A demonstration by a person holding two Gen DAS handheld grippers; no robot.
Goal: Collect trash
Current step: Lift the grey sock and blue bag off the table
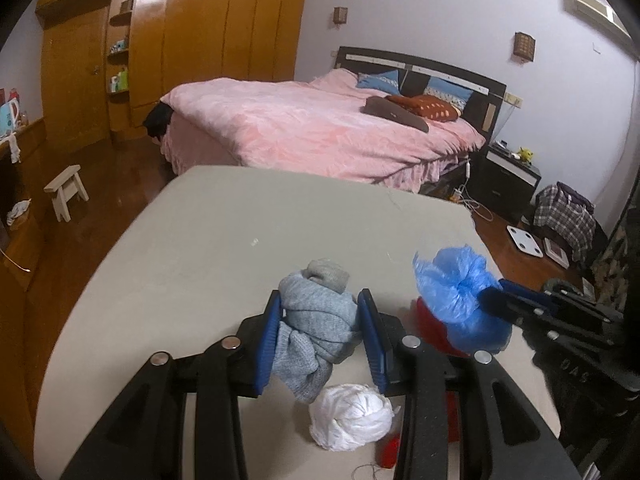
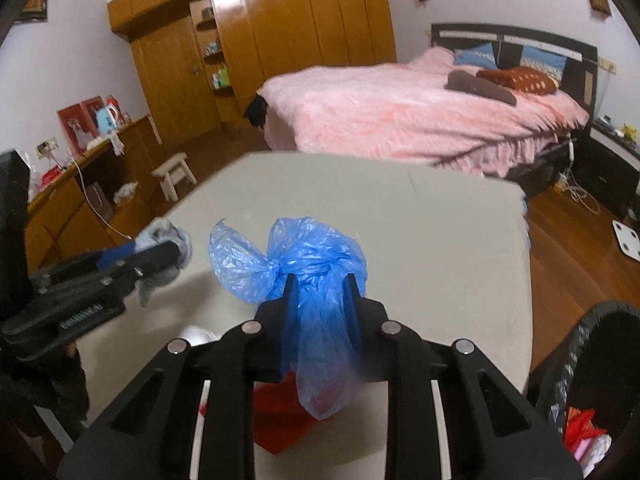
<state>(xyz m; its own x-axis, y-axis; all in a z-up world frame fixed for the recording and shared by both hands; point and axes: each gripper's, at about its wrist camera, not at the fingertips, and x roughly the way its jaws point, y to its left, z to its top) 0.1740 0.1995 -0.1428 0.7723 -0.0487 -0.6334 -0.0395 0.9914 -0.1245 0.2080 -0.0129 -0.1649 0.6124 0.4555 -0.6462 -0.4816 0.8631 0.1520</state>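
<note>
Behind our beige counter [image 1: 200,248] we see a bed [image 1: 304,128] under a pink cover and a wall of wooden wardrobes [image 1: 208,28]. We hold the left hand-held gripper [image 1: 320,336] pinched on a bundled grey cloth [image 1: 316,320], lifted above a white wad [image 1: 350,416] lying on the counter. Our right hand-held gripper [image 2: 320,292] clamps the knotted blue plastic bag [image 2: 312,264] over a red scrap [image 2: 280,412]. A dark bin [image 2: 580,344] stands at the counter's right edge. Lettering on the gripper bodies is too blurred to read.
</note>
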